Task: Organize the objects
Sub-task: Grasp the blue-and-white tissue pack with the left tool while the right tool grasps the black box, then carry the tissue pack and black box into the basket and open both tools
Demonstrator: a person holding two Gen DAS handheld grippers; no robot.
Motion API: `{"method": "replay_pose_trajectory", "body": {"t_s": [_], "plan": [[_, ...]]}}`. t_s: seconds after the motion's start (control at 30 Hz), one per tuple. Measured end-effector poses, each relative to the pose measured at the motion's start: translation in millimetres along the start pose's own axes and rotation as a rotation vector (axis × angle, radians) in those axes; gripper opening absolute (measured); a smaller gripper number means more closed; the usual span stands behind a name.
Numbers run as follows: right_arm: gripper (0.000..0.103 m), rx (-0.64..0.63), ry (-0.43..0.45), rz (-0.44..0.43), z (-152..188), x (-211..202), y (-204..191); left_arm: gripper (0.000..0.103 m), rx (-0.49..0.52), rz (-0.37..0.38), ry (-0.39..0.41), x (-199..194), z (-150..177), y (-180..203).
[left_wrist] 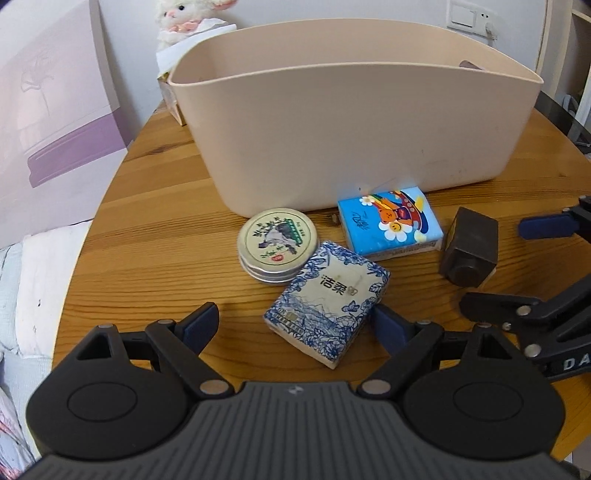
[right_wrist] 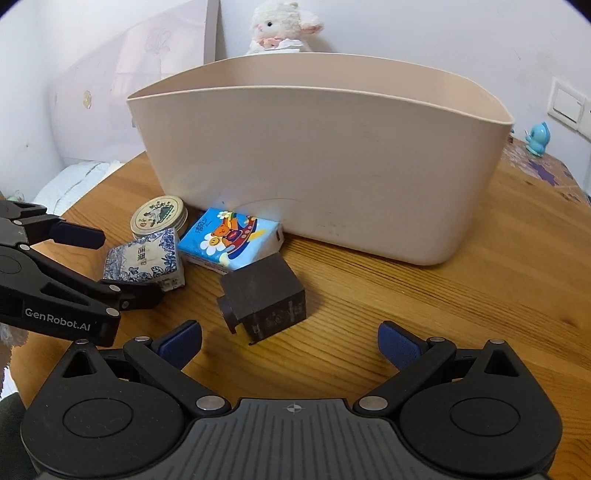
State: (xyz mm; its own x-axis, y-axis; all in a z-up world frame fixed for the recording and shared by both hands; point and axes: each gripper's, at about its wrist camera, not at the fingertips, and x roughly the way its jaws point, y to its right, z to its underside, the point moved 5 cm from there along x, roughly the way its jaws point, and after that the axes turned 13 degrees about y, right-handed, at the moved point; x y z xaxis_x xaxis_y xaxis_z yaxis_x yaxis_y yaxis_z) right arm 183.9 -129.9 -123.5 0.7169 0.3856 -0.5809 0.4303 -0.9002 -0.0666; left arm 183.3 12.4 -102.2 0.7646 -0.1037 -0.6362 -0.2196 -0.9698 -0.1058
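Observation:
A beige plastic bin (left_wrist: pixel 354 122) stands on the round wooden table (left_wrist: pixel 147 240); it also shows in the right wrist view (right_wrist: pixel 332 158). In front of it lie a round tin (left_wrist: pixel 277 243), a blue-and-white tissue pack (left_wrist: pixel 328 302), a blue cartoon tissue pack (left_wrist: pixel 391 221) and a dark box-shaped object (left_wrist: pixel 469 247). My left gripper (left_wrist: pixel 295 325) is open, its fingers on either side of the near end of the blue-and-white pack. My right gripper (right_wrist: pixel 290 345) is open just short of the dark box (right_wrist: pixel 264 299).
A plush lamb (right_wrist: pixel 284 29) sits behind the bin by the wall. A small box (left_wrist: pixel 171 99) stands at the bin's back left. A blue figurine (right_wrist: pixel 537 138) stands on a patterned cloth at the far right. The table edge curves away on the left, with bedding below.

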Motion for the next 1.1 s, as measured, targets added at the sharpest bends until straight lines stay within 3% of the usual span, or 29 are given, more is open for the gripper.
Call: {"method": "replay_pose_trajectory", "body": {"t_s": [0.13, 0.3, 0.4, 0.47, 0.57, 0.8, 1.1], "plan": [[0.103, -0.012, 0.019, 0.004, -3.5, 4.0, -1.7, 0.087, -0.008, 0.023, 0.018, 1.0, -0.9, 3.5], [0.090, -0.030, 0.033, 0.021, -6.3, 5.1, -1.4, 0.073, -0.034, 0.055, 0.025, 1.8, -2.2, 5.4], [0.078, -0.016, 0.036, 0.013, -7.2, 2.7, -3.1, 0.065, -0.035, 0.073, 0.034, -1.7, -1.8, 8.1], [0.062, -0.031, 0.039, 0.002, -7.3, -0.2, -6.4, 0.063, -0.021, 0.068, 0.042, -3.9, -1.4, 10.6], [0.046, -0.071, 0.038, -0.004, -7.7, -2.0, -13.9, 0.059, -0.006, 0.083, 0.052, -7.7, -0.1, 13.9], [0.046, -0.060, 0.042, -0.011, -7.5, -11.3, -16.8, 0.050, 0.014, 0.107, 0.070, -15.5, 2.4, 19.0], [0.046, -0.047, 0.108, -0.010, -18.6, -48.3, -12.7, 0.048, 0.000, 0.097, 0.107, -33.0, -4.0, 13.7]]}}
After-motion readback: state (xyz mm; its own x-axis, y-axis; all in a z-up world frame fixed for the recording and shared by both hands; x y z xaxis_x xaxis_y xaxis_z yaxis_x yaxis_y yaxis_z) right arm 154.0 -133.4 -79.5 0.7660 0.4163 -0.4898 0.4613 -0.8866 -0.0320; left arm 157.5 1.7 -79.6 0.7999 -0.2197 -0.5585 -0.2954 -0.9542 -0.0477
